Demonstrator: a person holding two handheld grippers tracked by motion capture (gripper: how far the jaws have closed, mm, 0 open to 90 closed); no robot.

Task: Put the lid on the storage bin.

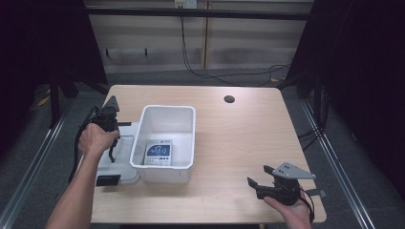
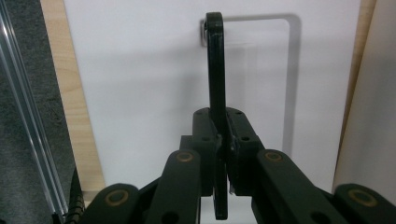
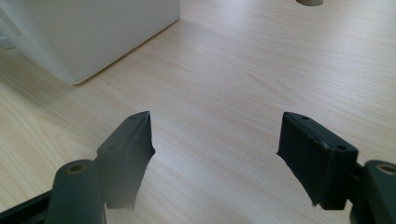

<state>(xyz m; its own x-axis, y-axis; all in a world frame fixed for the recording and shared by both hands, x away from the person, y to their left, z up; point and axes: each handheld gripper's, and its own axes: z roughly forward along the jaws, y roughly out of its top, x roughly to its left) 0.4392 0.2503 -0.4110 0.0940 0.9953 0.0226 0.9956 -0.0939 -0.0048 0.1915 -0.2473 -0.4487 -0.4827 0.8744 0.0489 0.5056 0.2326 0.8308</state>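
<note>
At left edge of pale wooden table (image 1: pixel 239 138): flat white plastic lid (image 1: pixel 125 157), lying just beside white rectangular plastic bin (image 1: pixel 184 117), touching or nearly touching its left wall. On lid: black folding handle (image 2: pixel 215 70), raised upright off white surface.

Left gripper (image 1: pixel 111 125): above lid, pointing down, held in left hand (image 1: pixel 97 140). Jaws clenched on black handle; in left gripper view handle bar runs straight up between both pads (image 2: pixel 240 135), pinched on each side, shadow of handle cast on lid to its right. Strip of table edge and grey floor along left of that view.

Inside bin: small flat white-and-blue packet (image 1: pixel 159 152), lying on bottom toward near wall. Print too small to read.

Right gripper (image 1: pixel 260 183): near front right corner of table, well apart from bin, held in right hand (image 1: pixel 289 210), grey three-cornered plate on top. Jaws spread wide, nothing between; bare wood between pads (image 3: pixel 130 149) in right gripper view, corner of bin at upper left.

Round cable hole (image 1: pixel 229 99) in far part of tabletop.
</note>
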